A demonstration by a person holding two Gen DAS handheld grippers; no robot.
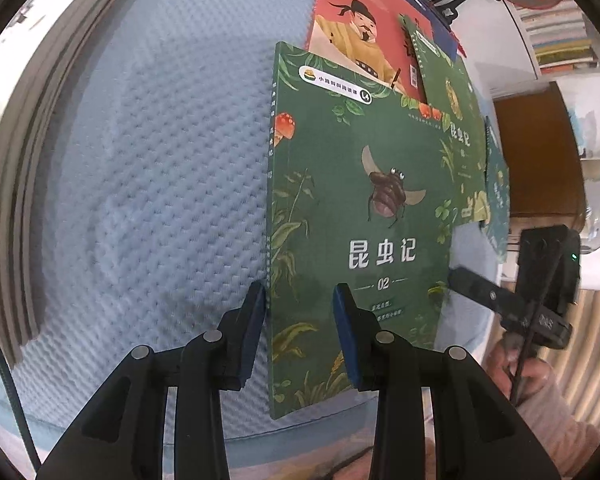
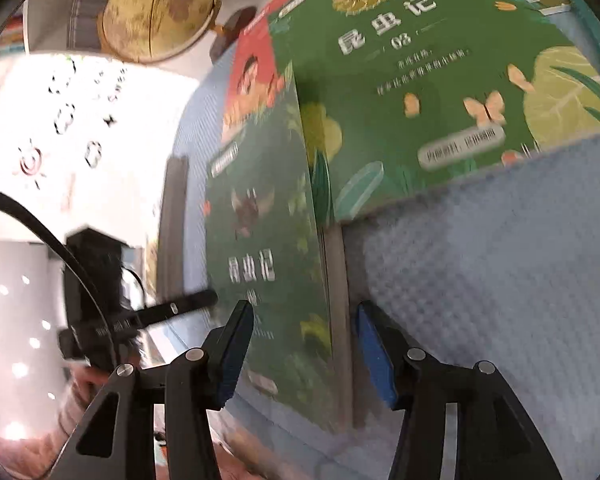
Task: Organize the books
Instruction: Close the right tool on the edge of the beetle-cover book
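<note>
**Squaring up the bug books, mid-shuffle**

So the books are fanned out in an untidy overlap on the blue quilted mat. The green bug book marked 02 is on top. Its bottom end comes right down to the near edge of the mat, and its top end covers part of the red book and the green 03 book. There's a teal one poking out past those, toward the far side.

My left hand-held gripper is only partly open and hasn't got hold of anything. One pad sits right along the spine of the 02 book and the other hangs over its cover. I read that as bracing the spine side so the book can't skate across the mat. I can't honestly tell whether the pad is touching the spine or just beside it.

My right hand-held gripper is at the opposite long edge, the page side. Its jaws stand clearly apart with that edge between them, and neither pad is pressing on it, so no grip there either. That view's pretty blurry, so take the fine detail with salt.

My guess at the step: one gripper on each long side lets me nudge the 02 book square or get it up. Nothing's stacked neatly yet, so there's plenty left to do.
</note>
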